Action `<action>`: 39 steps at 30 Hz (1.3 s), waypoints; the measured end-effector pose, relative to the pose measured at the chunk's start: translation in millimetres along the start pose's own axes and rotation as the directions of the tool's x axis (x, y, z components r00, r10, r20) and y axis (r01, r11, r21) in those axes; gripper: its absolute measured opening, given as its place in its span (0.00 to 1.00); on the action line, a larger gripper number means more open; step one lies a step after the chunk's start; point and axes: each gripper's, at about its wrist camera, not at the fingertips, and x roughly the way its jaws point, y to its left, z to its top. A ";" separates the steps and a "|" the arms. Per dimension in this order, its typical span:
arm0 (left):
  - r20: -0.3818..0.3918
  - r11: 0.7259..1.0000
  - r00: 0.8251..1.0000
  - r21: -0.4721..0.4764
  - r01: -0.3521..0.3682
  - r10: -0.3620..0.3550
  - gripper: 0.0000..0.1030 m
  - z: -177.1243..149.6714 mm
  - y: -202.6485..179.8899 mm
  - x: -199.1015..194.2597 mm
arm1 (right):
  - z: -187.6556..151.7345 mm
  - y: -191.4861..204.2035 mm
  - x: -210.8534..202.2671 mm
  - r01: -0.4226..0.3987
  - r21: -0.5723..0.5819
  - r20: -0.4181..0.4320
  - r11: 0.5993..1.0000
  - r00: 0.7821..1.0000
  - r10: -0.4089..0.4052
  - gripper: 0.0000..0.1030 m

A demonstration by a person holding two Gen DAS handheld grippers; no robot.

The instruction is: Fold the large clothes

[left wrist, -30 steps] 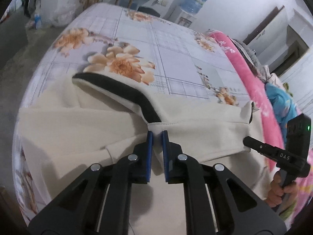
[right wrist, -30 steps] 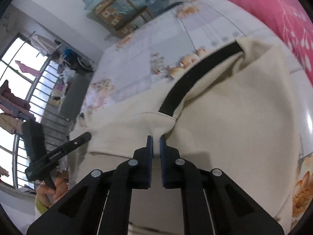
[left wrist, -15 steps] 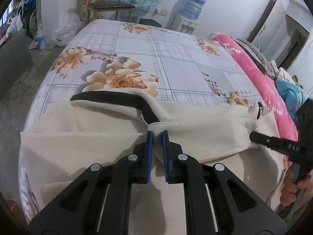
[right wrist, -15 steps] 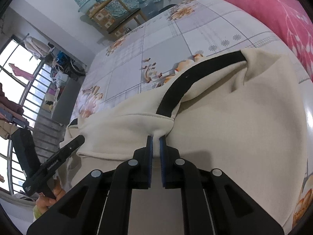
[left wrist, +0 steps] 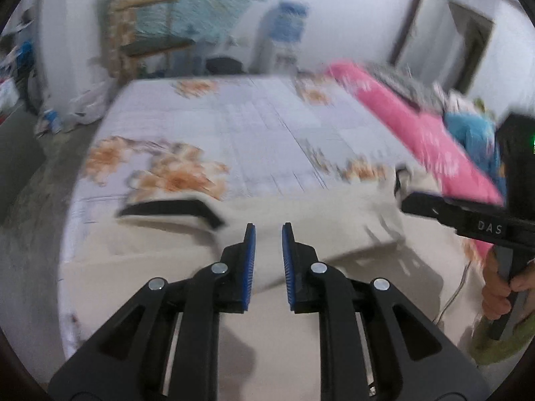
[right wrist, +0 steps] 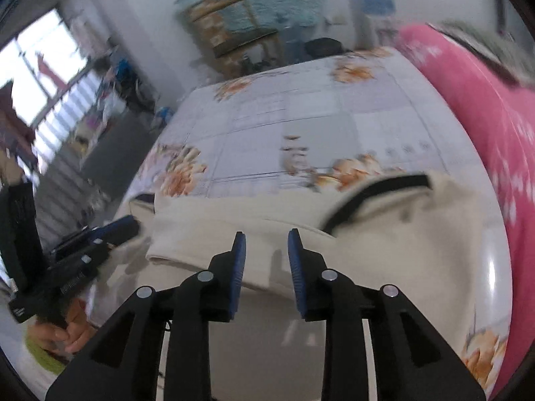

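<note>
Cream cloth with black trim lies folded over at the near edge of the flowered bed, close to its near corners. The left tongs and right tongs have just been opening; both now stand a little apart with nothing between them, the fold lying flat below. To do this step well, I think both should pull away together without catching the cloth. It looks soft, thick and fairly smooth.
</note>
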 end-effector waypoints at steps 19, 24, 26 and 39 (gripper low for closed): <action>0.025 0.979 0.988 -0.138 -0.147 0.152 0.41 -93.9 47.9 -135.1 | -91.2 46.4 -63.4 0.056 -0.277 -0.050 0.959 0.996 -0.073 0.64; -0.004 0.962 0.990 -0.237 -0.135 0.138 0.42 -164.9 57.9 -175.3 | -151.5 67.4 -73.0 -0.007 -0.352 -0.101 0.936 0.994 -0.030 0.67; -0.015 0.954 0.989 -0.260 -0.149 0.150 0.42 -185.6 57.6 -177.0 | -172.5 71.6 -70.4 -0.030 -0.370 -0.126 0.929 0.992 -0.018 0.69; 0.010 0.926 0.998 -0.373 0.054 -0.054 0.41 -218.2 69.0 -149.9 | -192.4 67.2 -63.2 -0.030 -0.335 -0.157 0.942 0.987 -0.025 0.71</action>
